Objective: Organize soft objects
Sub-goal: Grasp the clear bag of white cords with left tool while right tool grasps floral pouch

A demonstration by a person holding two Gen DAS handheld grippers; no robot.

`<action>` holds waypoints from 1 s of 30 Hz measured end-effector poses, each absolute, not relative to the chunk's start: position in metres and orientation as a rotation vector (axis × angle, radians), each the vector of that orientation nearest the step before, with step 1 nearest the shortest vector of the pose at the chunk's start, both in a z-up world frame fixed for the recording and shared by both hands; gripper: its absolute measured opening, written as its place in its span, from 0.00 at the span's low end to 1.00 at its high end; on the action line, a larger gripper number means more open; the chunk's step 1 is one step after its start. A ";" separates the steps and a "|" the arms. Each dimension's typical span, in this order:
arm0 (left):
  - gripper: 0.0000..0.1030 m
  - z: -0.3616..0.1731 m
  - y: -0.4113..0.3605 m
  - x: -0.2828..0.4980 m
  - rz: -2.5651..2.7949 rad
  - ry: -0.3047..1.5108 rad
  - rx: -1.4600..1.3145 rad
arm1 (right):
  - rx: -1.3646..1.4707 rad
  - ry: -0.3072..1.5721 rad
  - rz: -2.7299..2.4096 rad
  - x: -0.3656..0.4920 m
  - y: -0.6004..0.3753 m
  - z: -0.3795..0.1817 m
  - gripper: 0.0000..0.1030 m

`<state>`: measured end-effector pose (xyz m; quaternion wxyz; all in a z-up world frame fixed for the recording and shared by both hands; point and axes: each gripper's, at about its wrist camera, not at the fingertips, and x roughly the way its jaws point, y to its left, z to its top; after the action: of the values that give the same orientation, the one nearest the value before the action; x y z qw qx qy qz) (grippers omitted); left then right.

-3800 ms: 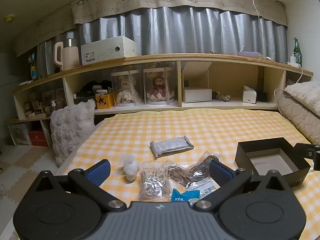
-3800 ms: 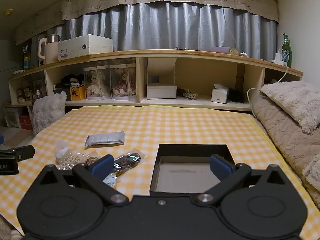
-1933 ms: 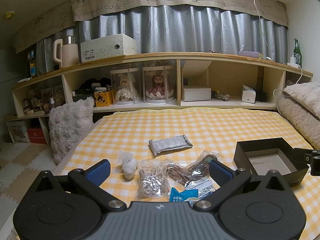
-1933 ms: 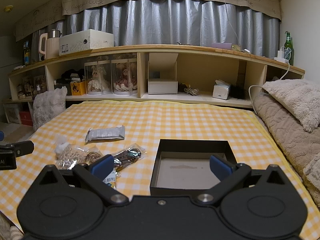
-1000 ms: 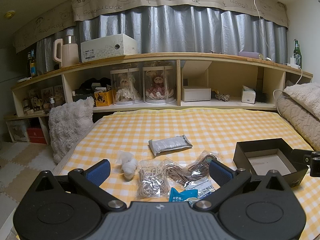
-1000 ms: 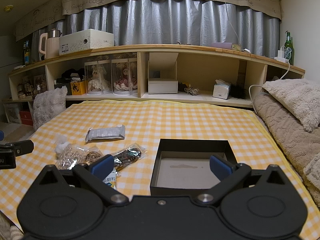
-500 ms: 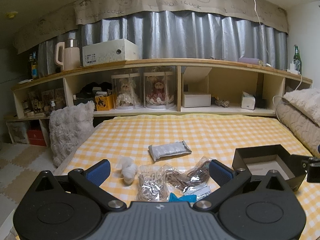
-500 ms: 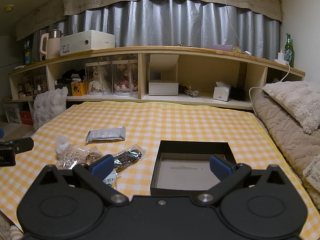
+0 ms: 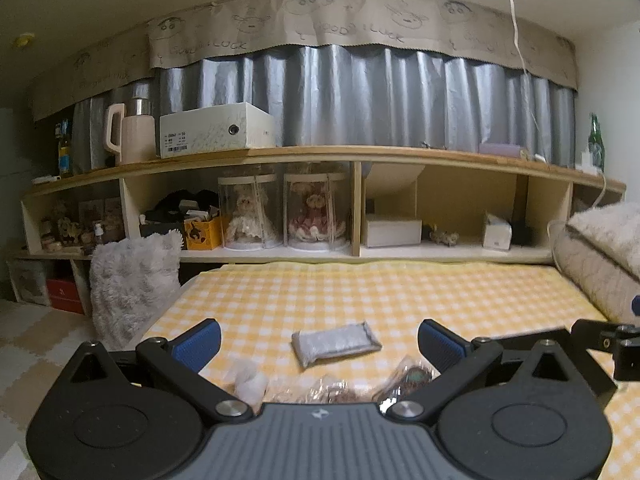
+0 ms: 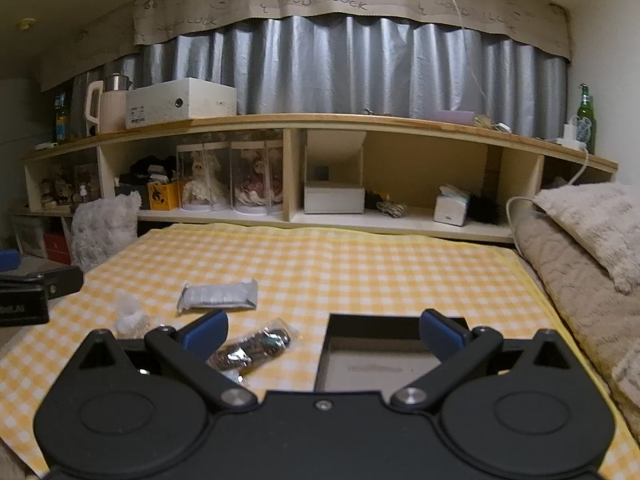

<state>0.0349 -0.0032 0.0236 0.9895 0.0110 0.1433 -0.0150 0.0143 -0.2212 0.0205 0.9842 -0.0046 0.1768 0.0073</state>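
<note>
Several small soft packets lie on the yellow checked bedspread (image 9: 360, 292). A grey flat packet (image 9: 335, 343) lies ahead of my left gripper (image 9: 318, 344), which is open and empty. A white cotton wad (image 9: 249, 380) and clear bags of dark hair ties (image 9: 404, 380) lie just under its fingers. In the right wrist view the grey packet (image 10: 218, 295), the wad (image 10: 130, 318) and a dark bag (image 10: 254, 346) lie to the left. My right gripper (image 10: 324, 330) is open and empty above the open black box (image 10: 376, 364).
A wooden shelf unit (image 10: 320, 216) with doll cases and small boxes runs along the bed's far edge. A fluffy grey cushion (image 9: 132, 280) stands off the left edge. Beige pillows (image 10: 588, 256) pile on the right. The left gripper's body (image 10: 32, 292) shows at the left.
Both grippers have tilted upward, so the packets and the box sit lower in each view and are partly hidden behind the gripper bodies. Nothing on the bed has moved.
</note>
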 end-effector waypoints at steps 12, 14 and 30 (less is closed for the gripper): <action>1.00 0.020 0.017 0.119 0.075 0.361 -0.002 | 0.008 0.388 0.064 0.075 -0.205 0.030 1.00; 1.00 0.011 0.020 0.130 0.075 0.396 -0.015 | 0.022 0.399 0.072 0.086 -0.202 0.027 1.00; 0.98 -0.073 0.027 0.194 -0.016 0.754 -0.023 | -0.059 0.618 0.231 0.119 -0.159 -0.056 1.00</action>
<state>0.1941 0.0271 -0.0731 0.9296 -0.0111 0.3682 -0.0079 0.1187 -0.1588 -0.0556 0.9457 -0.0289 0.3032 0.1132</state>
